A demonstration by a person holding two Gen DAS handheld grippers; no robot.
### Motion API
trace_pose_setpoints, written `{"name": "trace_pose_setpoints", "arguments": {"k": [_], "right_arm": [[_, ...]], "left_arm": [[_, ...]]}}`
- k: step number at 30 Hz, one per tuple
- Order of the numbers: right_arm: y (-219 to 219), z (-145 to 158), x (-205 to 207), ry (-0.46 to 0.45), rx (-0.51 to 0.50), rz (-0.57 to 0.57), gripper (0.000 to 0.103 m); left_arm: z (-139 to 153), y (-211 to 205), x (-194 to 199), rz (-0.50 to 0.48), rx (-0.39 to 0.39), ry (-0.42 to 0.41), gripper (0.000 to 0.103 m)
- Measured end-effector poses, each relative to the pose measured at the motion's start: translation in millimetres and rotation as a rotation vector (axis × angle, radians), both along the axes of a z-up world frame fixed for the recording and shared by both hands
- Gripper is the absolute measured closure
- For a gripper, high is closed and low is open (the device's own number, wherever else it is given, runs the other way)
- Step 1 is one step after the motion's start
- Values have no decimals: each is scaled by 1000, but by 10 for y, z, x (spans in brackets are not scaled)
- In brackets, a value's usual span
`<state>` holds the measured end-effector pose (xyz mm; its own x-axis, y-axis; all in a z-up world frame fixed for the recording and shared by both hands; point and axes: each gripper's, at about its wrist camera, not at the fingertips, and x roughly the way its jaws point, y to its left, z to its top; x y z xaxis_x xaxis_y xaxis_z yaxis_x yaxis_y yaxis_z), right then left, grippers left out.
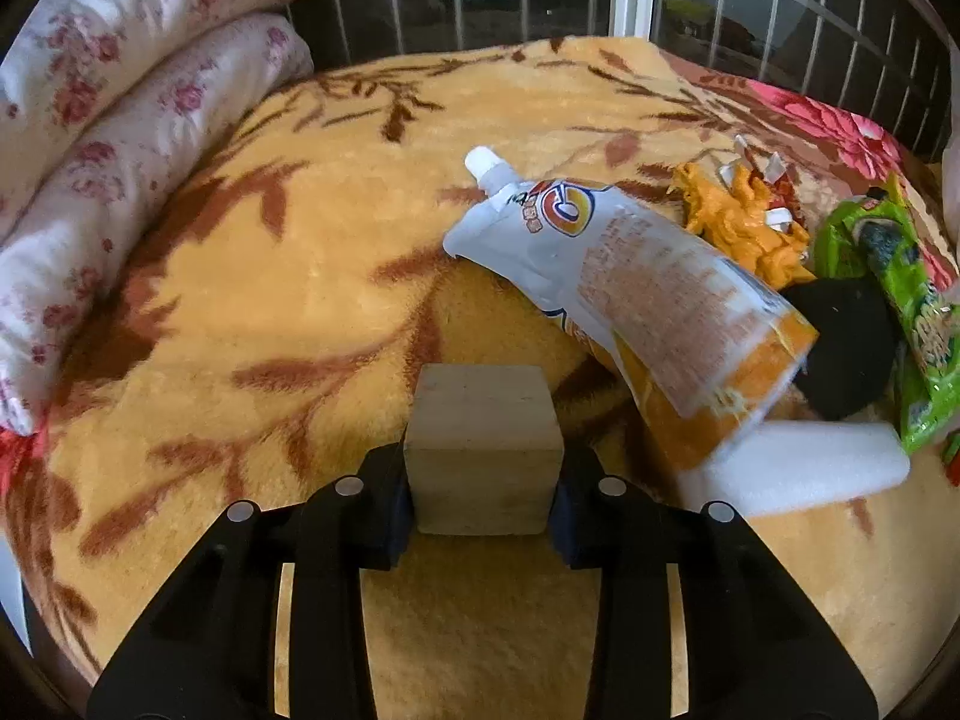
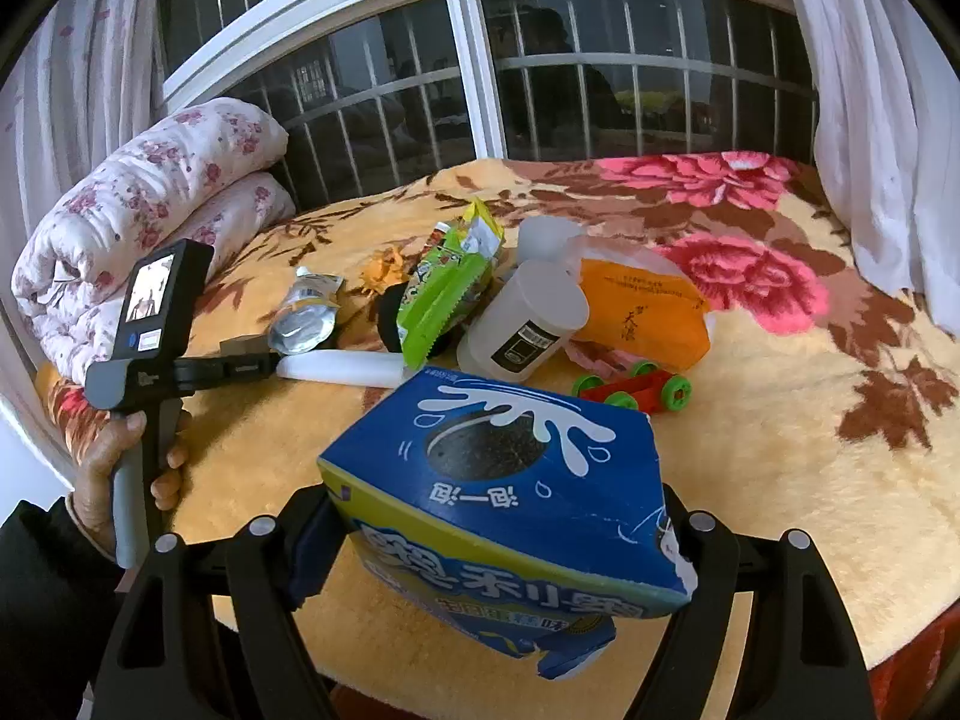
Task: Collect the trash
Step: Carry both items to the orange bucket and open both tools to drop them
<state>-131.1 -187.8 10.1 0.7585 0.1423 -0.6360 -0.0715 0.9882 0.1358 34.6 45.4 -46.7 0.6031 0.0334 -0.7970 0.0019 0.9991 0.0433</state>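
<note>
Item 1, nearest the lens: wooden block, squarish, clamped between the jaws of the left gripper (both pads pressed flat against its side faces). Held just above the bed blanket.

Item 2: blue Oreo box, torn at one corner, pinched across its width by the right gripper. Its long axis runs crosswise to the fingers, tilted down to the right; the printed top faces up and away from the gripper.

Item 3: spouted drink pouch, ahead and right of the left gripper. Long axis diagonal, spout pointing up and left, away from the gripper, flat orange base toward it.

Item 4: white foam strip, just right of the left gripper, lying crosswise under the pouch base.

Item 5: green snack wrapper, orange crumpled wrapper and a black object, farther right, heaped together.

Item 6: white plastic jar, orange bag, toy car, beyond the box.

Handling note: both grippers are full. Judged best to carry the box level with a firm squeeze (its card walls may buckle) and deposit each load before reaching for the pouch, taken across its narrow width.
</note>
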Motion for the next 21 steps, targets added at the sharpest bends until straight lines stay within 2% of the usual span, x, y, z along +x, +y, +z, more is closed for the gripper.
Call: {"name": "trace_pose_setpoints", "arguments": {"k": [3, 6, 9, 12, 17, 21], "right_arm": [[0, 64, -86, -11, -1, 8, 26], [4, 136, -217, -18, 11, 27, 26], [38, 180, -392, -20, 5, 58, 26], [106, 188, -595, -17, -14, 106, 26], [172, 54, -926, 48, 4, 217, 26], [178, -173, -1100, 132, 6, 266, 26]], "left_arm": [[141, 27, -210, -7, -26, -43, 69], [324, 62, -529, -48, -113, -65, 69], [512, 2, -976, -105, -118, -118, 69], [603, -79, -1420, -162, -131, -133, 69], [512, -188, -2033, -244, -170, -101, 69], [191, -321, -2453, -307, -140, -22, 69]]}}
